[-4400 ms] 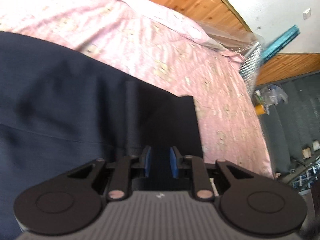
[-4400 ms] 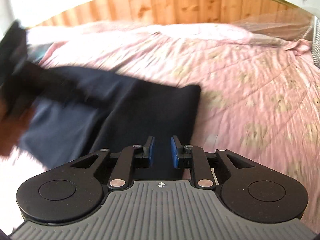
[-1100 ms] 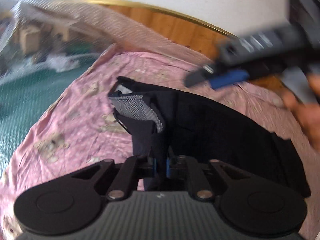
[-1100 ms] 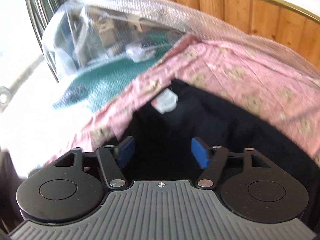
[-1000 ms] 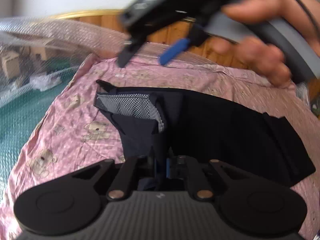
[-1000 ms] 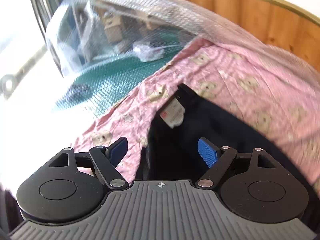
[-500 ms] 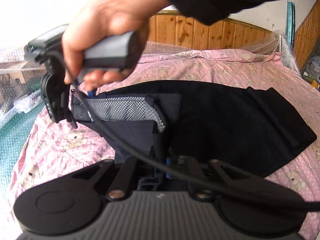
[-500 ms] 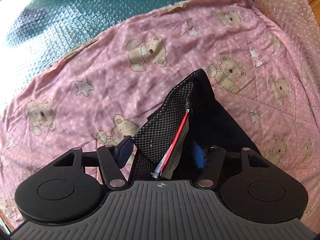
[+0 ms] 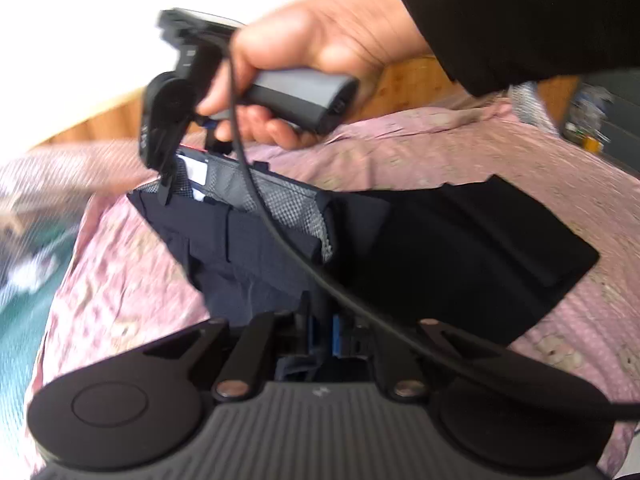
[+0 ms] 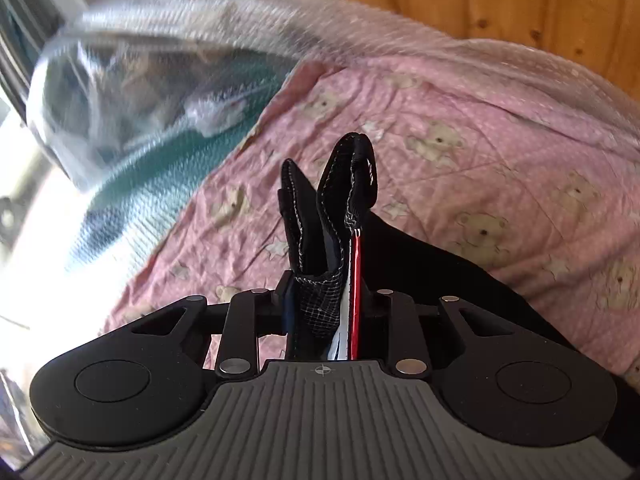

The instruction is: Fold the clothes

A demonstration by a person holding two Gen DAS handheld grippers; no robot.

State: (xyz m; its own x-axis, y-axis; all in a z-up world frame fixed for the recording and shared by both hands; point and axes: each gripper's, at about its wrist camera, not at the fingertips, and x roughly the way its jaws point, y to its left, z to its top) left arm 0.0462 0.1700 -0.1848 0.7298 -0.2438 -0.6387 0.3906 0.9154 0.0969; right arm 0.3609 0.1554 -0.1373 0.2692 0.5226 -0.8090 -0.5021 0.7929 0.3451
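Since half a second ago the right gripper (image 10: pixel 324 312) has gone from spread around the waistband to pinching it; its view has tilted up from flat bedsheet to the wooden headboard (image 10: pixel 520 4) at top. A white label with a red stripe (image 10: pixel 354 300) sits between the jaws; no writing legible. The left gripper (image 9: pixel 322 334) stays pressed together on a fold of the dark navy trousers (image 9: pixel 440 248), which lie across the centre of the pink bear-print bedsheet (image 9: pixel 440 152) with checked lining turned out at upper left. In the left view the right hand (image 9: pixel 320 60) fills the top and its black cable (image 9: pixel 320 280) crosses the garment. Clear bubble wrap (image 10: pixel 160 60) occupies upper left, blurred.
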